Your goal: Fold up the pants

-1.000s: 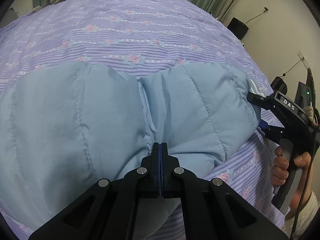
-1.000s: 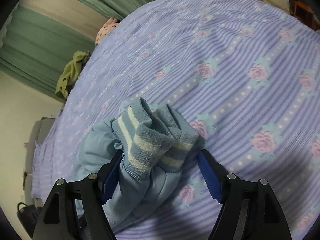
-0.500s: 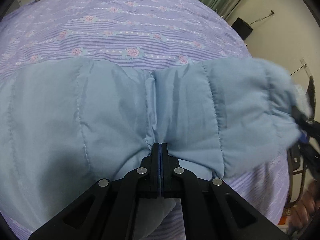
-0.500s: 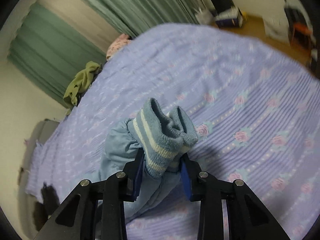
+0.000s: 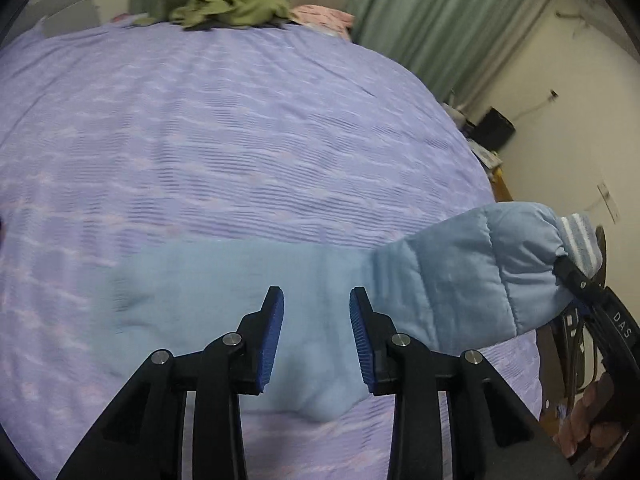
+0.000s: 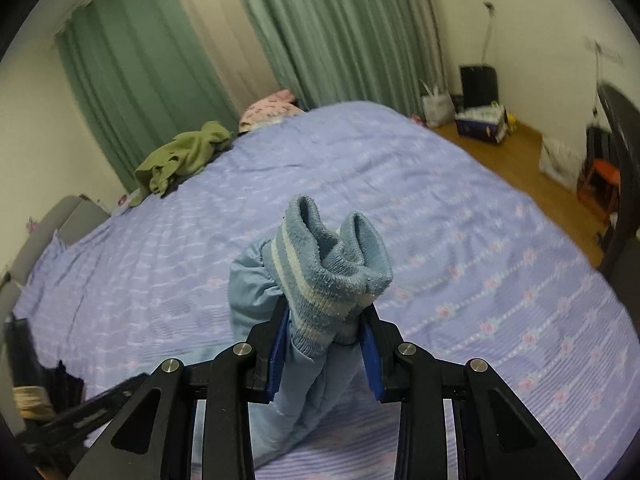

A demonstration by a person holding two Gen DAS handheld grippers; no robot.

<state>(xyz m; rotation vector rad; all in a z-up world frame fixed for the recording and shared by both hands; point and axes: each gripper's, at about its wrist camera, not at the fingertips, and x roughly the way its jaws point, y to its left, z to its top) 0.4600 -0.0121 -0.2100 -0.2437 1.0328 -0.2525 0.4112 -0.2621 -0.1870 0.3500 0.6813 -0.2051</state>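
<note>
The light blue quilted pants (image 5: 240,280) lie on the purple flowered bed cover (image 5: 224,144). My left gripper (image 5: 316,300) is open above the pants' middle and holds nothing. My right gripper (image 6: 326,320) is shut on the striped knit ankle cuffs (image 6: 336,264) and holds them up off the bed. In the left wrist view the lifted leg end (image 5: 480,264) stretches to the right, with the right gripper (image 5: 580,280) at its cuffs.
A green garment (image 6: 180,156) and a pink one (image 6: 268,108) lie at the bed's far end by green curtains (image 6: 332,28). Bags and boxes (image 6: 476,116) stand on the wooden floor at the right. A dark chair (image 6: 616,184) stands beside the bed.
My left gripper let go of the pants, opened and drew back. My right gripper closed on the cuffs and lifted them up off the bed.
</note>
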